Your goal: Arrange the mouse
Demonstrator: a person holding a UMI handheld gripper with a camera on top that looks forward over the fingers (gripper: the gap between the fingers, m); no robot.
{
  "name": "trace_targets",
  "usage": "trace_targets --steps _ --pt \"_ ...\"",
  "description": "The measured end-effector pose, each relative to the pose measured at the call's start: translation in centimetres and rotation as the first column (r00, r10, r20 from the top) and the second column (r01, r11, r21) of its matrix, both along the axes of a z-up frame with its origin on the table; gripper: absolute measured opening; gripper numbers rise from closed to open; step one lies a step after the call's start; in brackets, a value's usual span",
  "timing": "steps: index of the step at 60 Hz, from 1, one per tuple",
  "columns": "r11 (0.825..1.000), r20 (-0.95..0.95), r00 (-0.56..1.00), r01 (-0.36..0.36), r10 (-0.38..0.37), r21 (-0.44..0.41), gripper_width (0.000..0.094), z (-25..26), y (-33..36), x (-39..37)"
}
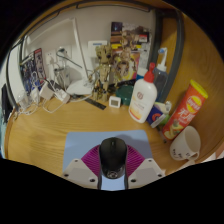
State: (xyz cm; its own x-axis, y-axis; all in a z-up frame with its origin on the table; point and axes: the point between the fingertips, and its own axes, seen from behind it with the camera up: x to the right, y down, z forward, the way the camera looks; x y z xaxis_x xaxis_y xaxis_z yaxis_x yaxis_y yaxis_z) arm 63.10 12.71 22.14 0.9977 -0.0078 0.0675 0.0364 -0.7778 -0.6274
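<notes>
Sitting between the two fingers of the gripper (112, 172) is a black computer mouse (112, 158), its rounded back facing the camera and a faint scroll wheel showing near its far end. It rests on a light blue mouse pad (88, 147) that lies on a wooden desk (70, 122). The fingers are spread apart, one at each side of the mouse, with their pink pads (86, 167) turned inward; whether the pads actually touch the sides of the mouse cannot be told, and the mouse lies on its own support.

Beyond the mouse pad the desk runs bare for a stretch, then meets a crowded back edge. To the right of the mouse, well apart from it, stands a white bottle with a red cap (143, 98), upright. Further right, a red and yellow tube-shaped can (185, 108) lies tilted on the desk, and just in front of it sits a white mug (185, 146) close to the right-hand finger. Behind the bottle, a small white clock-like item (115, 101) stands near a brown figurine (103, 72). On the left side of the desk are white cables and adapters (50, 93), too small to tell apart, with a white lamp arm (66, 62) rising above them
</notes>
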Motion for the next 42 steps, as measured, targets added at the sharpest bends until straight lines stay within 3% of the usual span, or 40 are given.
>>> trace_targets --steps 10,18,24,32,42 --pt "0.997 -0.013 1.000 -0.024 0.023 -0.075 0.0343 -4.5 -0.8 -0.9" --pt "0.999 -0.070 0.997 0.019 -0.022 -0.039 0.0423 -4.3 -0.6 -1.2" --pt "0.998 -0.055 0.998 0.006 -0.009 -0.056 0.0498 -4.4 -0.4 -1.0" --pt "0.994 -0.039 0.999 -0.016 0.012 -0.111 0.0867 -4.4 -1.6 -1.4" --pt "0.994 -0.058 0.998 -0.019 0.012 -0.107 0.0865 0.7 -3.5 -2.8"
